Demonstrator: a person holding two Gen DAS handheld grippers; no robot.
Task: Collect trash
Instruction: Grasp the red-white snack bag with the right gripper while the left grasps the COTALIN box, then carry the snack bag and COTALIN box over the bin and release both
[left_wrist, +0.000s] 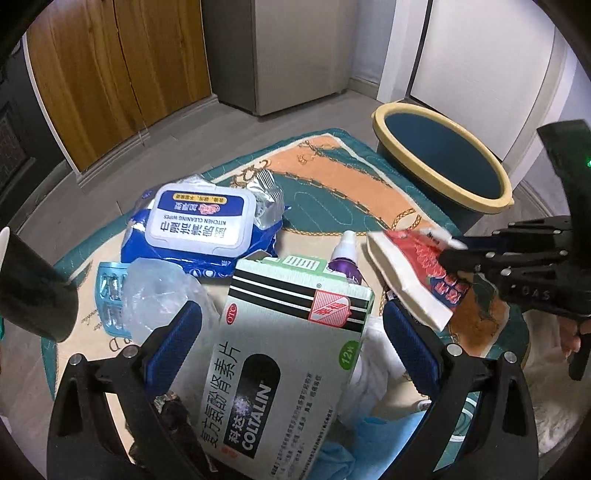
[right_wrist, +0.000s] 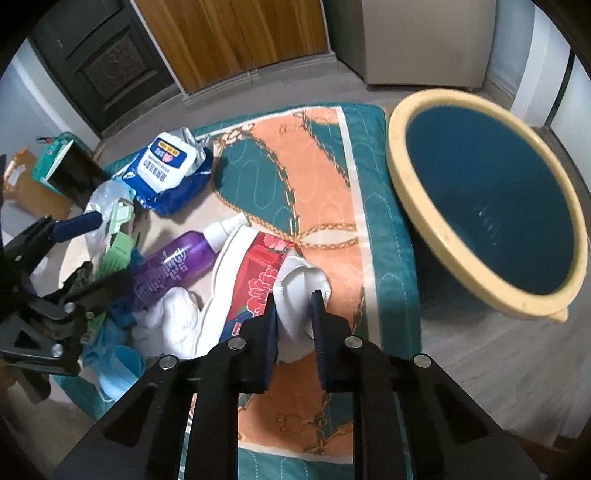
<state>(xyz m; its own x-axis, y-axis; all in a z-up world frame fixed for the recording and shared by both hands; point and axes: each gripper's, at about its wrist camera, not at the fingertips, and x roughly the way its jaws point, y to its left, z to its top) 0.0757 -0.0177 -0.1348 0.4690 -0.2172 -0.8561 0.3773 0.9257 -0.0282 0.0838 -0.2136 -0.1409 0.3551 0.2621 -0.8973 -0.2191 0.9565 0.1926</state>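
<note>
1. Left gripper (left_wrist: 291, 328): fingers spread wide around a "COLTALIN" medicine box (left_wrist: 284, 373), marked "OTC", "12".
2. Right gripper (right_wrist: 293, 314): clamped on a red-and-white floral packet (right_wrist: 255, 280), above the mat (right_wrist: 314, 184).
3. Wipes pack (left_wrist: 201, 221) reads "KITCHEN CLEANING WIPES".
4. Bin (right_wrist: 487, 206) beside the mat.

Right gripper (right_wrist: 294, 300) clamps red-white packet (right_wrist: 258, 280) over rug (right_wrist: 317, 177); bin (right_wrist: 487, 206) just beside.

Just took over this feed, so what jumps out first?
The right gripper is shut on a red-and-white packet, lifted beside the blue bin at the mat's edge. The left gripper hangs open around a Coltalin box in the trash pile.
</note>
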